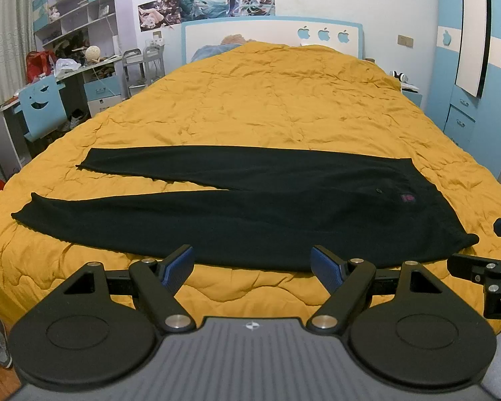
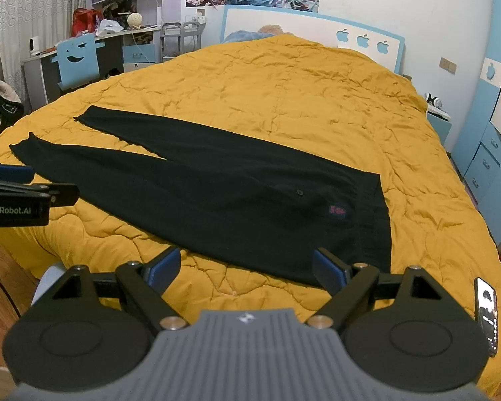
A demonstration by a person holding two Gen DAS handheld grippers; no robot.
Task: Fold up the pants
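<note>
Black pants (image 1: 250, 207) lie flat and spread out on the yellow quilt (image 1: 267, 107), waistband to the right, both legs running left and slightly apart. They also show in the right wrist view (image 2: 223, 197), with a small red label near the waistband. My left gripper (image 1: 252, 267) is open and empty, just short of the near leg's edge. My right gripper (image 2: 247, 270) is open and empty, just short of the pants near the waistband. Each gripper shows at the edge of the other's view.
The bed's near edge runs just below both grippers. A desk with a blue chair (image 1: 41, 107) and shelves stands left of the bed. Blue drawers (image 2: 484, 163) stand at the right. A phone (image 2: 487, 314) lies at the quilt's right front edge.
</note>
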